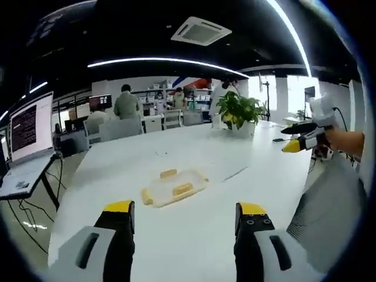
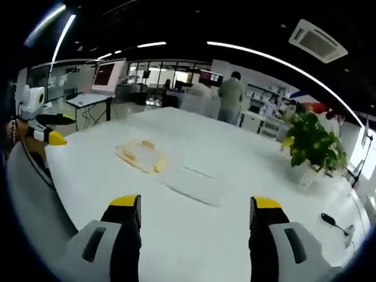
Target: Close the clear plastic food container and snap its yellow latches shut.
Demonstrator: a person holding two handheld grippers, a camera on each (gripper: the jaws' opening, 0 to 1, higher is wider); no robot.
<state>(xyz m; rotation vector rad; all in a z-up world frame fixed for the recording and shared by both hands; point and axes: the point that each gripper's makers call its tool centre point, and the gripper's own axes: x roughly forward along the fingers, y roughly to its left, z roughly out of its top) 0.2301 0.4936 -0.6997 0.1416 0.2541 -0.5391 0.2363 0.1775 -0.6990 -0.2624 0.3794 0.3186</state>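
Both views look from above the white table [image 1: 194,235] edge, well back, sharing clear plastic container [image 1: 174,188] and potted plant [image 2: 314,144]

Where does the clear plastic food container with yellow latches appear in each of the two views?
Left gripper view: the clear plastic food container with yellow latches lies on the white table, just left of centre, beyond both jaws.
Right gripper view: the container sits left of centre, above the left jaw.
Shared landmark: the green potted plant, at the table's far end in both.
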